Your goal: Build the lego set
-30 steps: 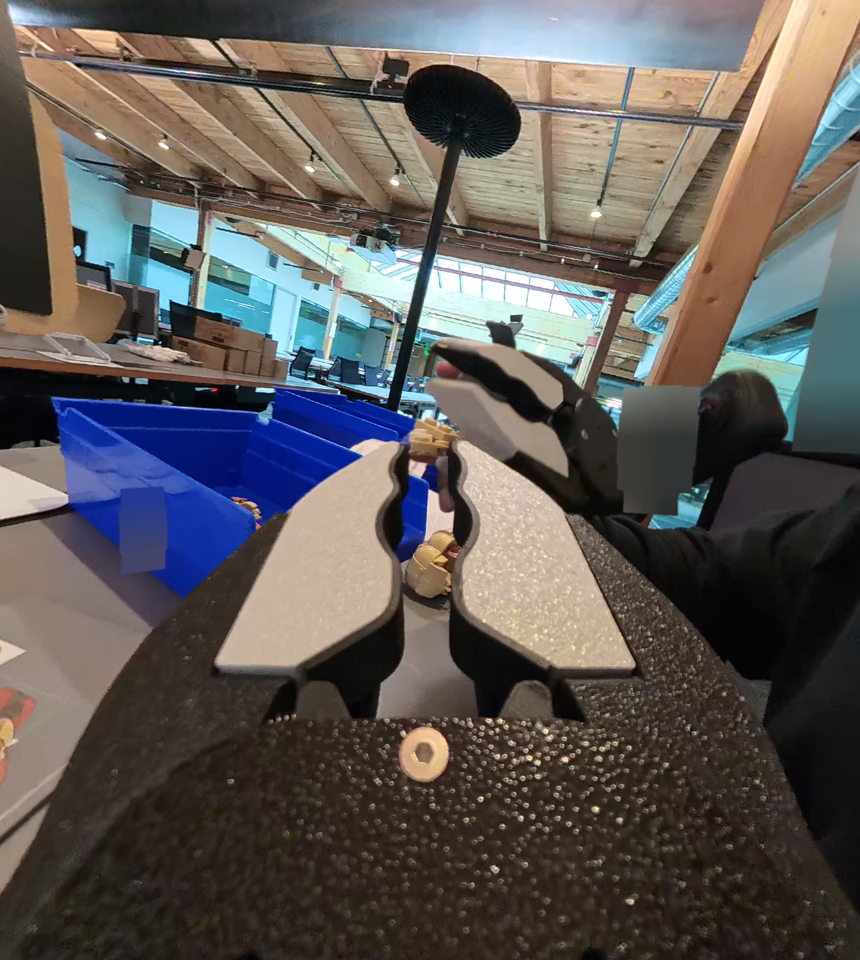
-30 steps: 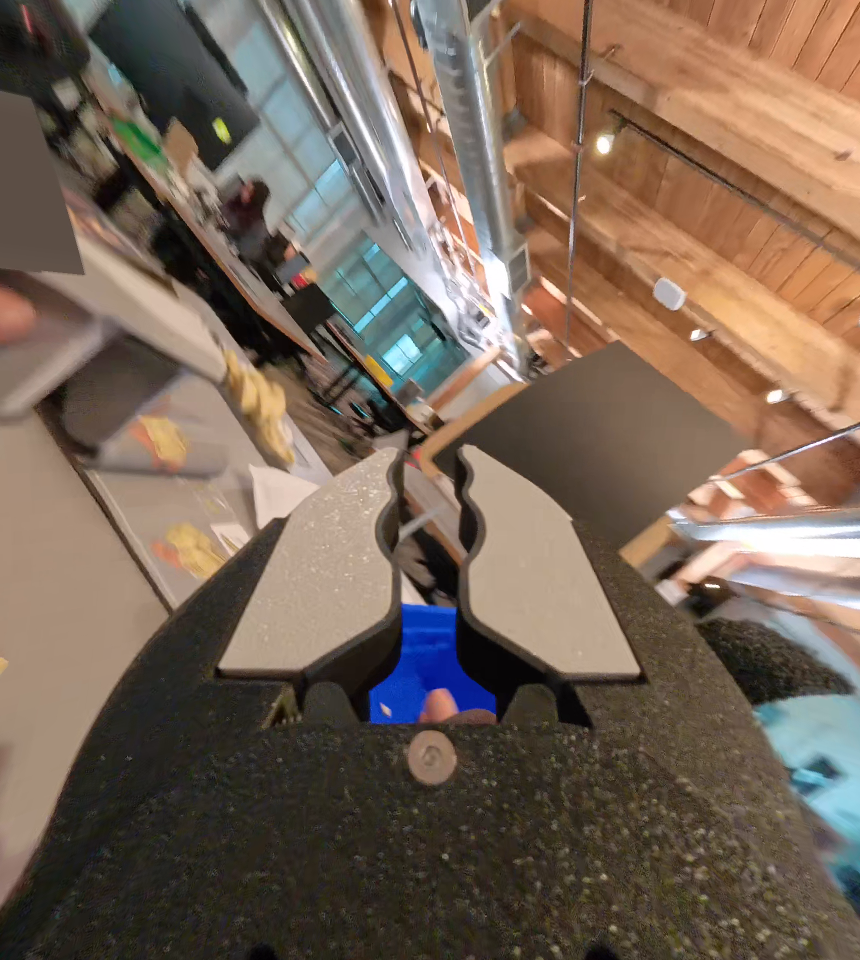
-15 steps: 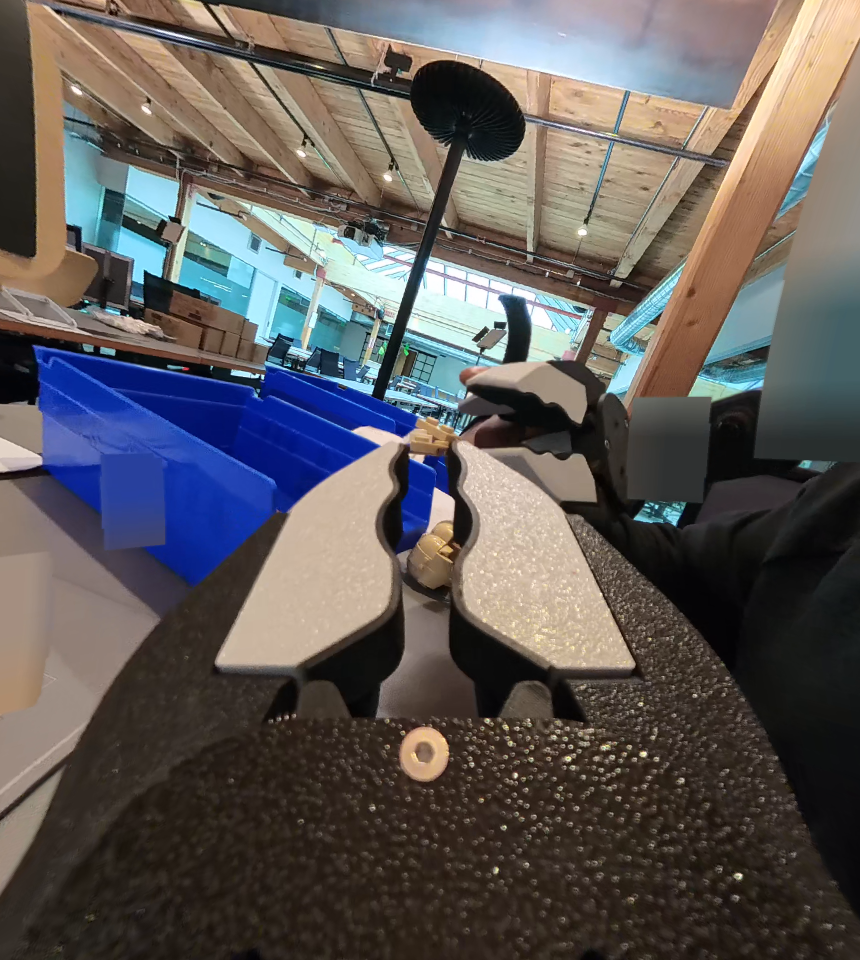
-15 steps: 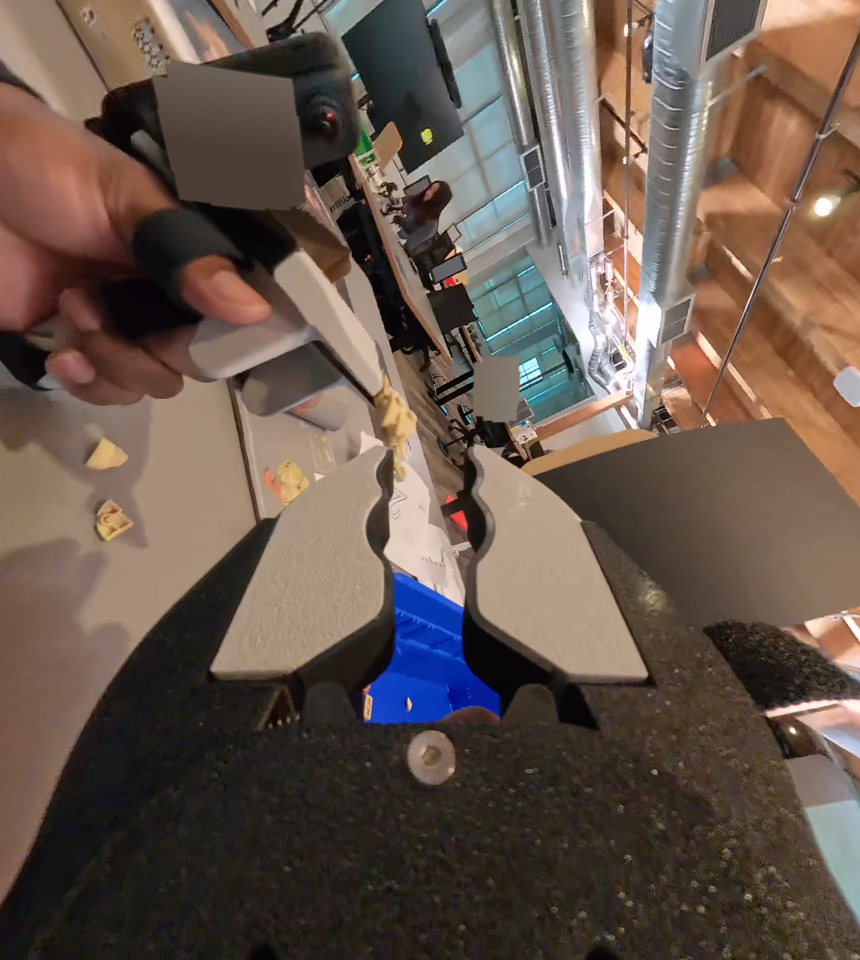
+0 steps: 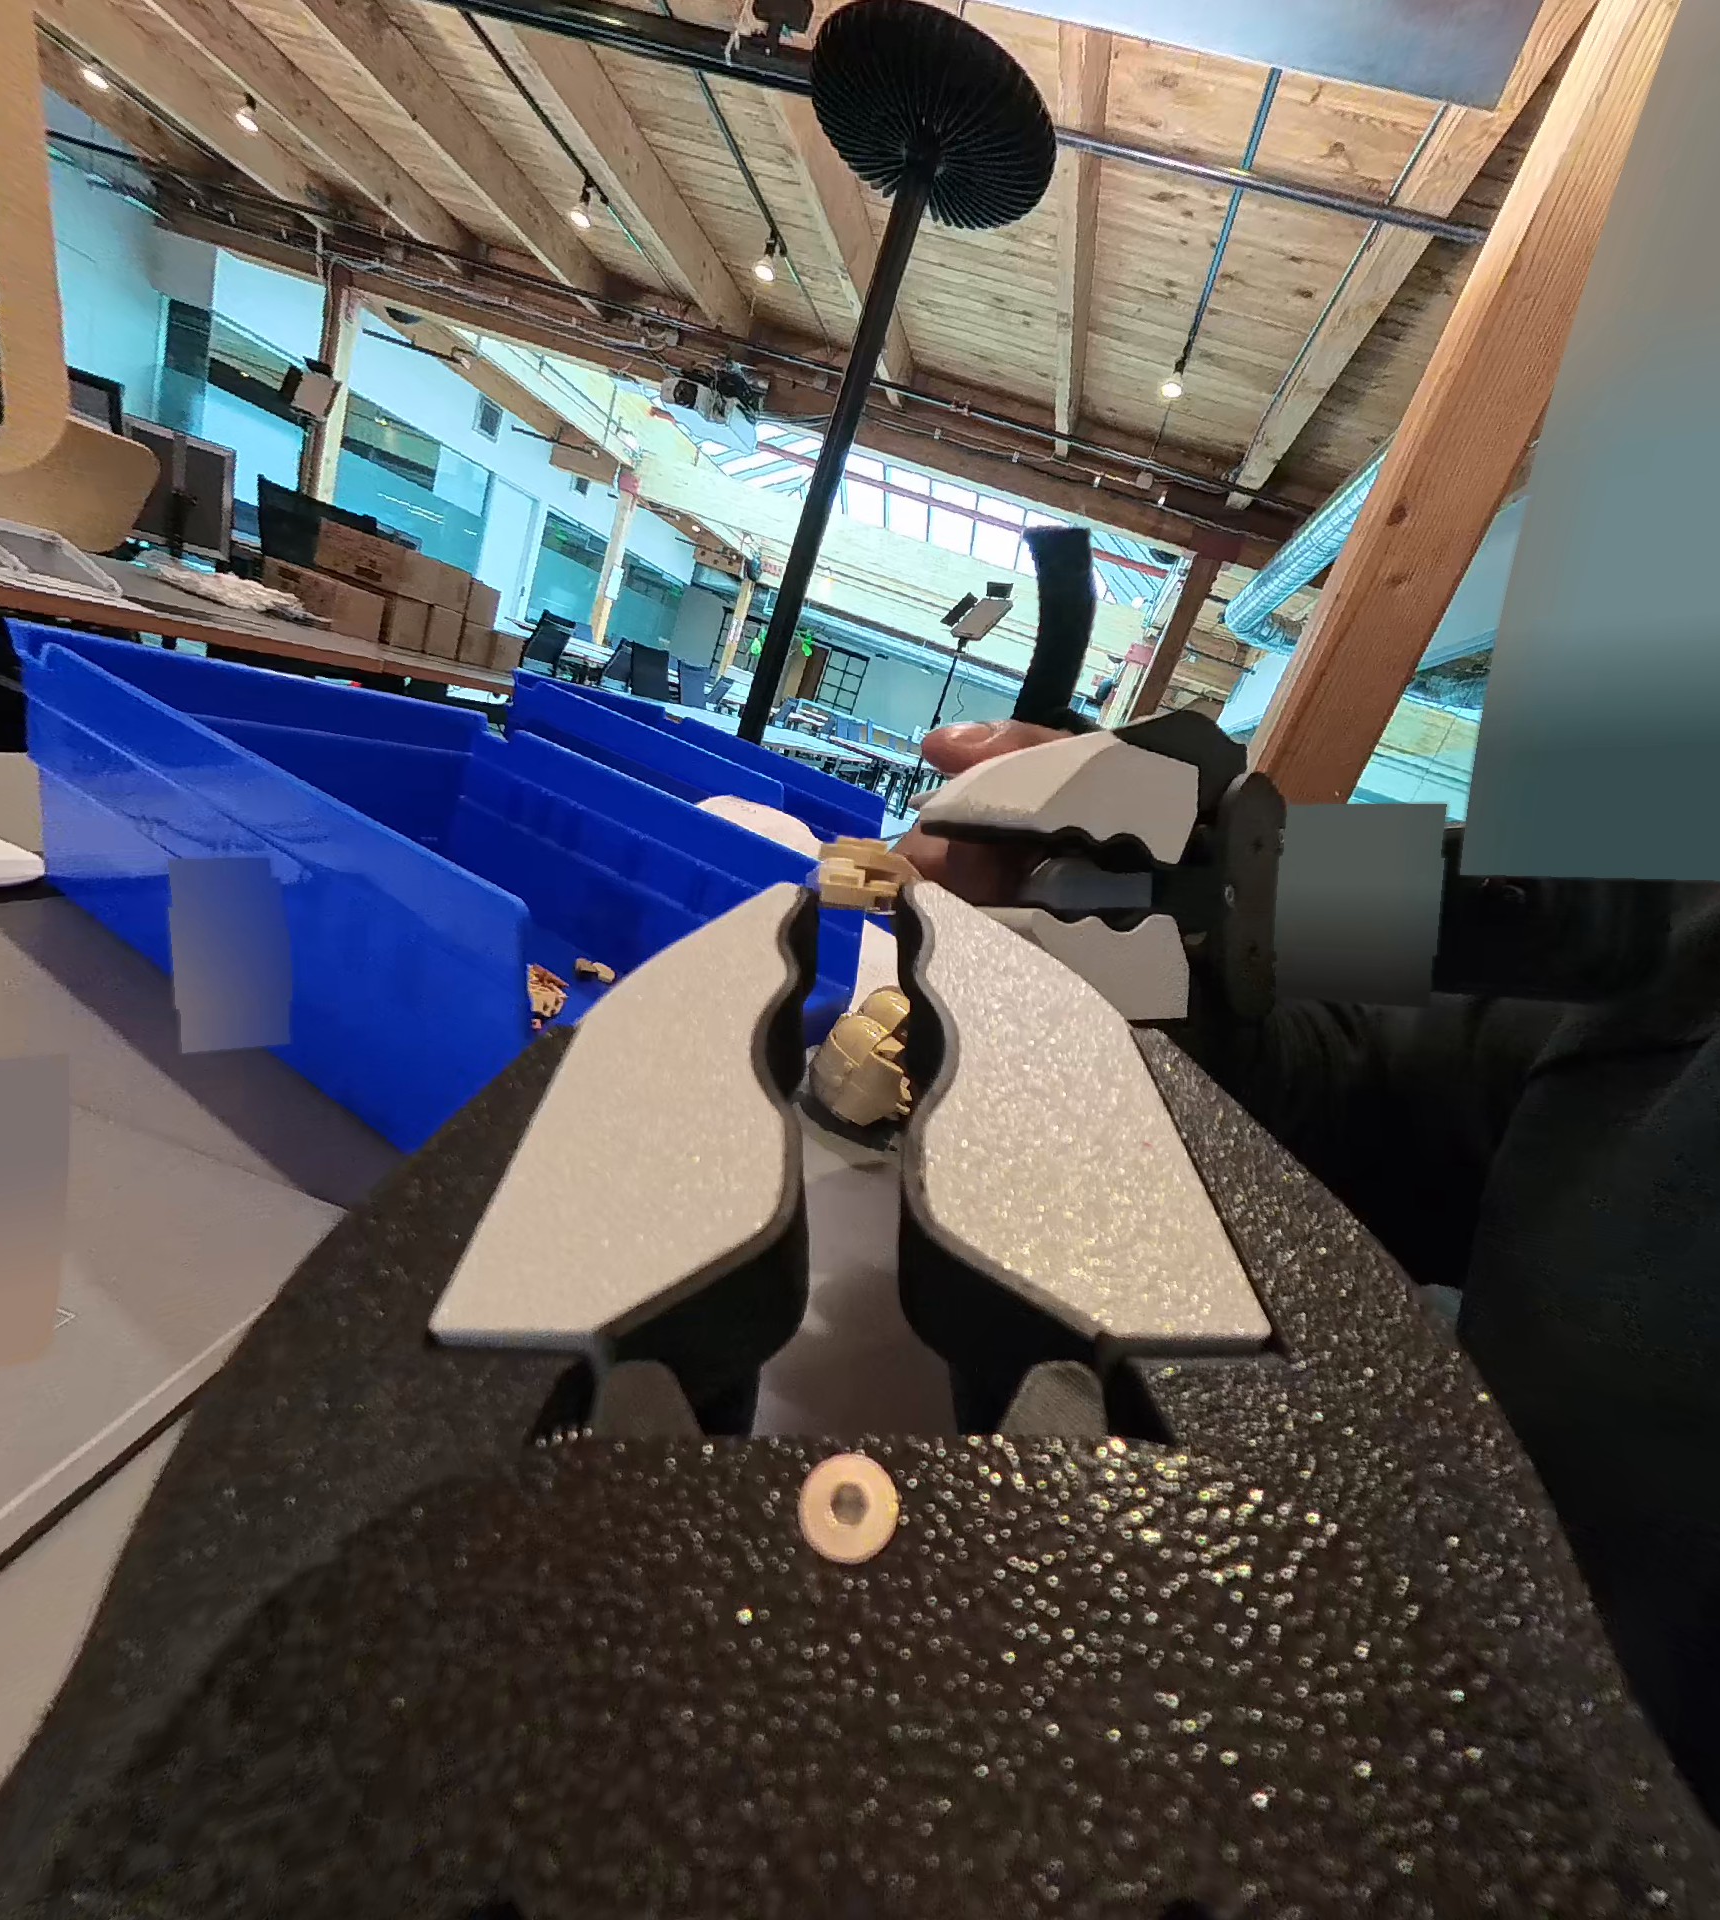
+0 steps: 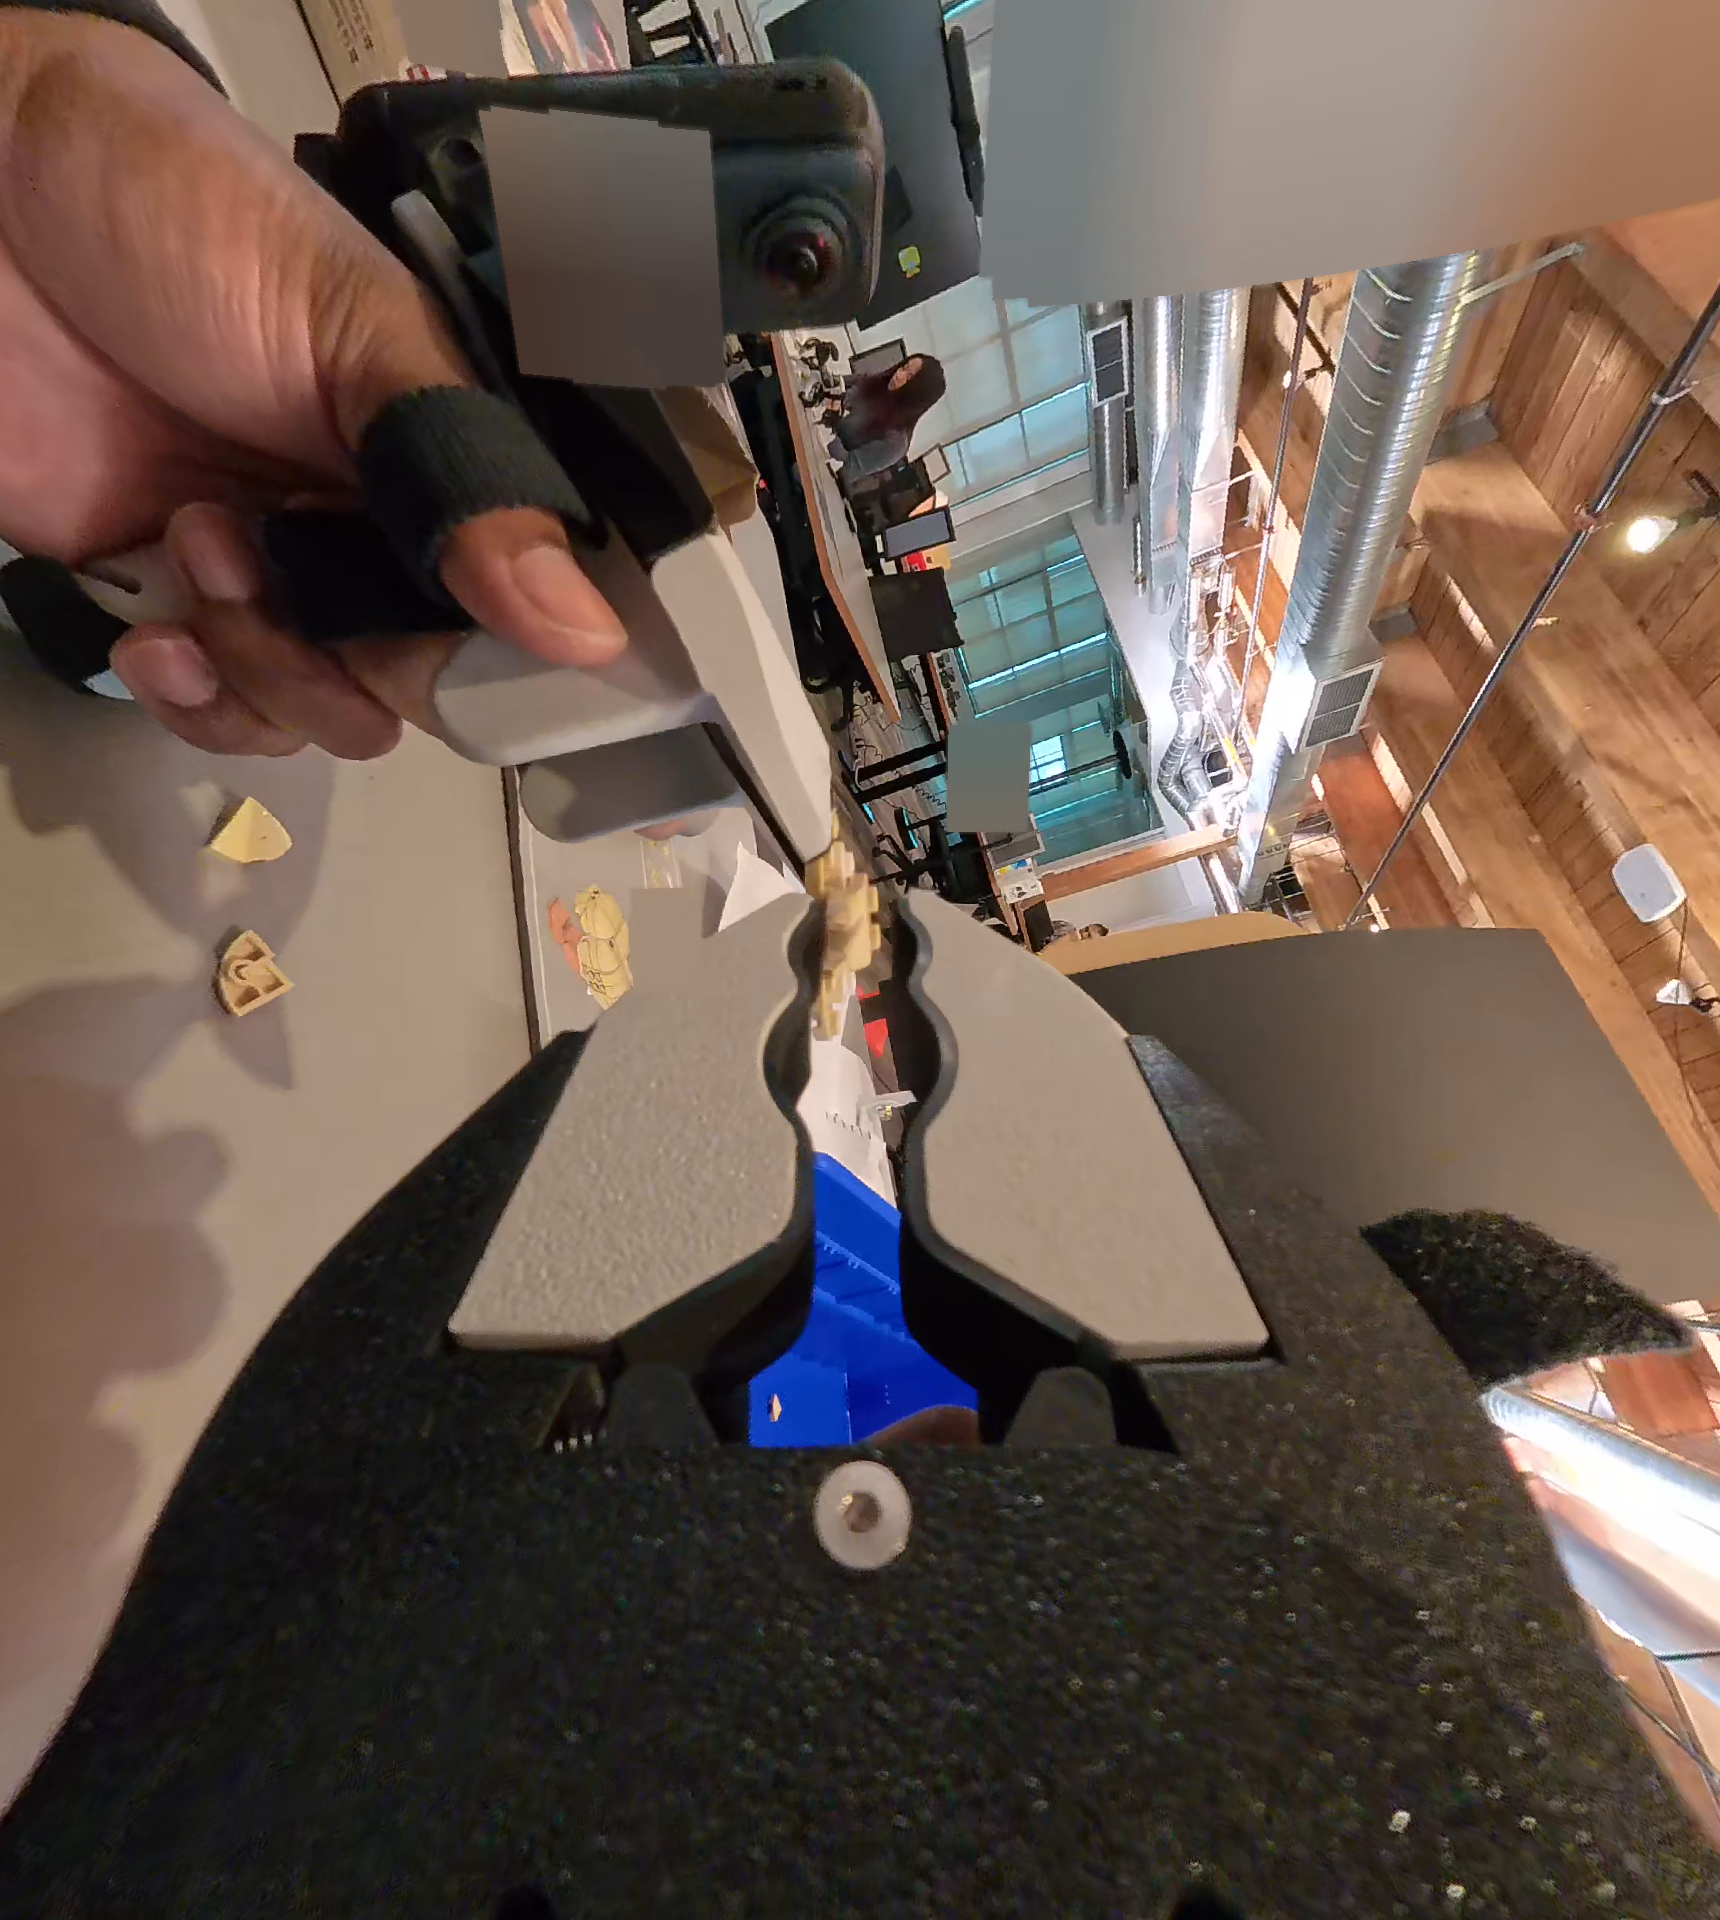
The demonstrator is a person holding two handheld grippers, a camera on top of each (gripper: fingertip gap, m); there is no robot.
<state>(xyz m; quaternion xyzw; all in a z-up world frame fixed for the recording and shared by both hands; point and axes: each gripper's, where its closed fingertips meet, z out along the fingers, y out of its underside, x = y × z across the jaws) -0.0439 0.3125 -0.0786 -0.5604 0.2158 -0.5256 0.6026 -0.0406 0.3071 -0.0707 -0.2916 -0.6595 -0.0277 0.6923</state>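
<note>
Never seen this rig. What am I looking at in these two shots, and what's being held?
There is no robot. A person holds a two-finger gripper in each hand, and each gripper carries a camera looking along its own fingers.

One picture looks along the left gripper, the other along the right gripper. The right view also shows the person's hand holding the left one.

The left gripper pinches a small tan lego piece in the air. It sits between the right gripper's tips; whether they clamp it is unclear.

The grey table carries blue bins, a rounded tan lego assembly and two loose tan pieces.
</note>
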